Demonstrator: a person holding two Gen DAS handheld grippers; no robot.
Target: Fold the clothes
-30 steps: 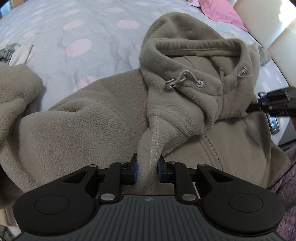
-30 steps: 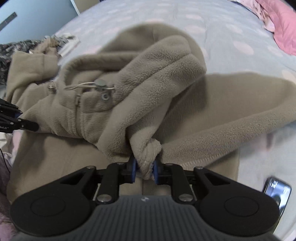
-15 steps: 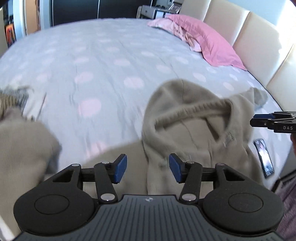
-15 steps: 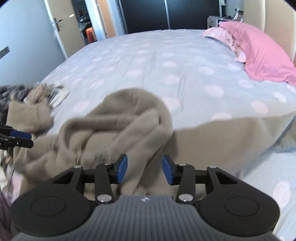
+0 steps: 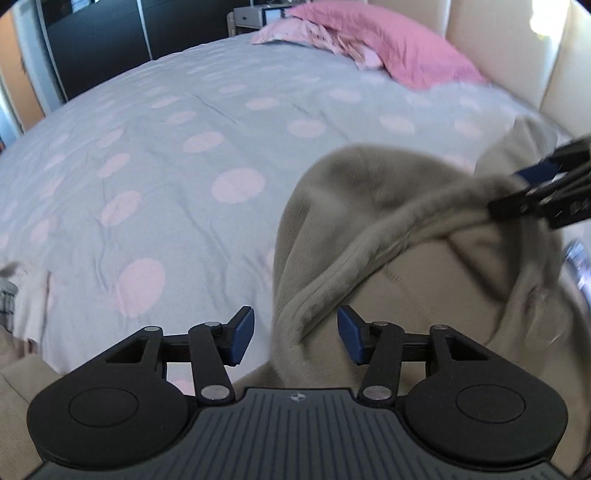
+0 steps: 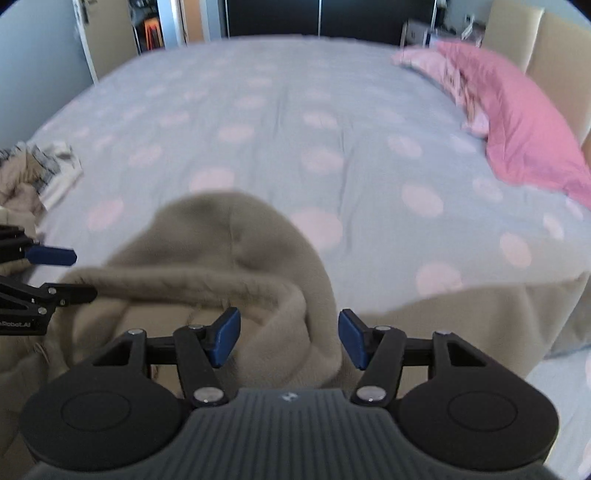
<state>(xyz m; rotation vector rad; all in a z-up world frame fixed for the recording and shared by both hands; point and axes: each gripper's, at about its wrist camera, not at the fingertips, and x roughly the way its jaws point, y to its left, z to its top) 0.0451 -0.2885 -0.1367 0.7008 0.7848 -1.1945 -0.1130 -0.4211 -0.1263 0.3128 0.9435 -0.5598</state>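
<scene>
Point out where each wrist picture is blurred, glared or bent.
Left wrist view: hoodie and right claw smeared at the right edge, glare on the headboard, bed bowed by the lens. Right wrist view: soft all over, pillow and hood streaked, own claw body sharp.

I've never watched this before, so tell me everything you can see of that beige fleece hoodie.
The beige fleece hoodie looks soft and fuzzy. Its hood lies spread on the dotted bedspread, the thick rolled rim crossing in front. Fabric sits between the pads of both the left gripper and the right gripper, but neither pinches it. The body lies below, mostly hidden.
</scene>
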